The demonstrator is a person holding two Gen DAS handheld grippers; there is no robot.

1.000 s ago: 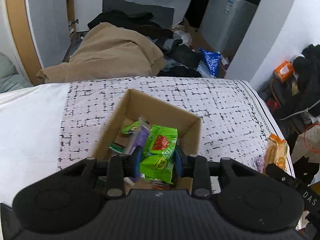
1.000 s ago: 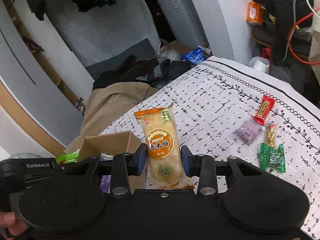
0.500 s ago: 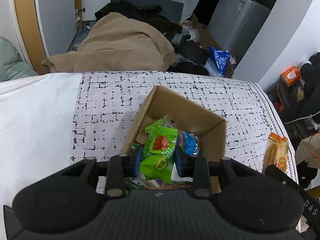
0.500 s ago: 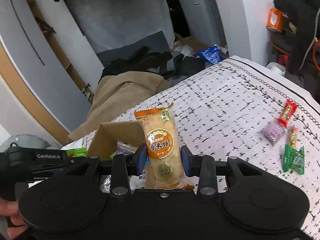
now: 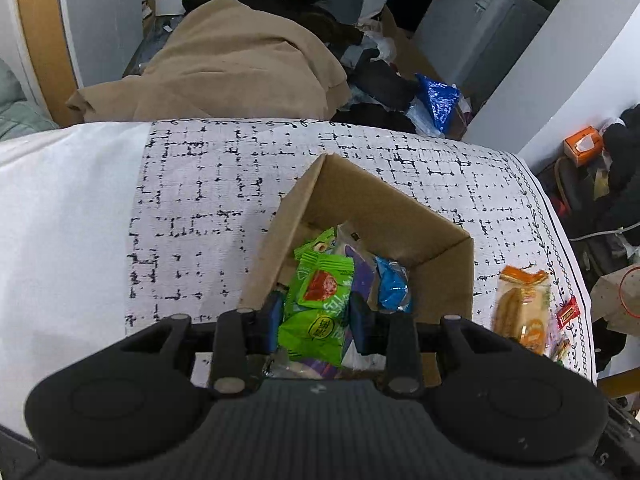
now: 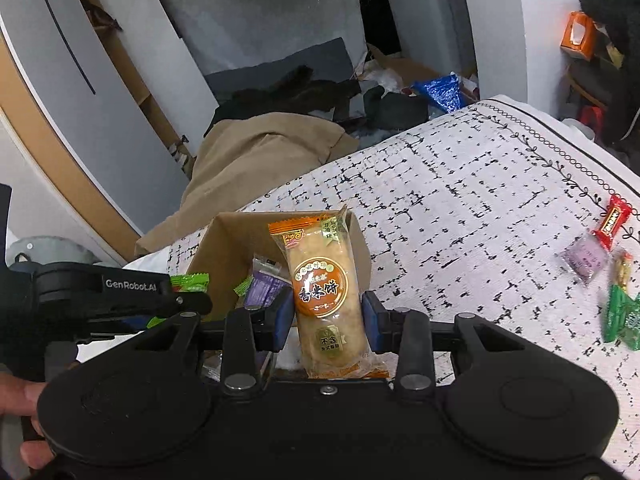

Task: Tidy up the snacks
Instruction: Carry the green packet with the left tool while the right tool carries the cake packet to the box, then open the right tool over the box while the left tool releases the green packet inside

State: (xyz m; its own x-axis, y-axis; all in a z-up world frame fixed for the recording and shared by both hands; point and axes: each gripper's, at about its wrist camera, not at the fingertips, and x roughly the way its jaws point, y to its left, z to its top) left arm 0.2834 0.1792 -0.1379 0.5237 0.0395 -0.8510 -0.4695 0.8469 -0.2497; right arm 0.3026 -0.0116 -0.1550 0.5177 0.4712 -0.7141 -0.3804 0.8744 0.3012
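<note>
A brown cardboard box [image 5: 384, 208] sits on the patterned cloth with several wrapped snacks inside, among them a blue packet [image 5: 394, 284]. My left gripper [image 5: 318, 314] is shut on a green snack packet [image 5: 320, 300] and hangs over the box's near side. My right gripper [image 6: 326, 316] is shut on an orange rice cracker pack [image 6: 324, 284], held upright just right of the box [image 6: 224, 252]. That pack also shows in the left wrist view as the rice cracker pack [image 5: 520, 308]. The left gripper's body [image 6: 108, 292] is at the left of the right wrist view.
Loose candies lie on the cloth at the right: a red one [image 6: 612, 220], a purple one [image 6: 584, 258], a green one [image 6: 622, 316]. Beyond the table edge are a tan blanket [image 5: 224, 64], dark clothes and a blue bag [image 5: 438, 100]. A hand [image 6: 20, 400] holds the left tool.
The left gripper has shifted left and drawn back with the green packet, so more of the box's inside shows. The right gripper has carried the cracker pack closer to the box.
</note>
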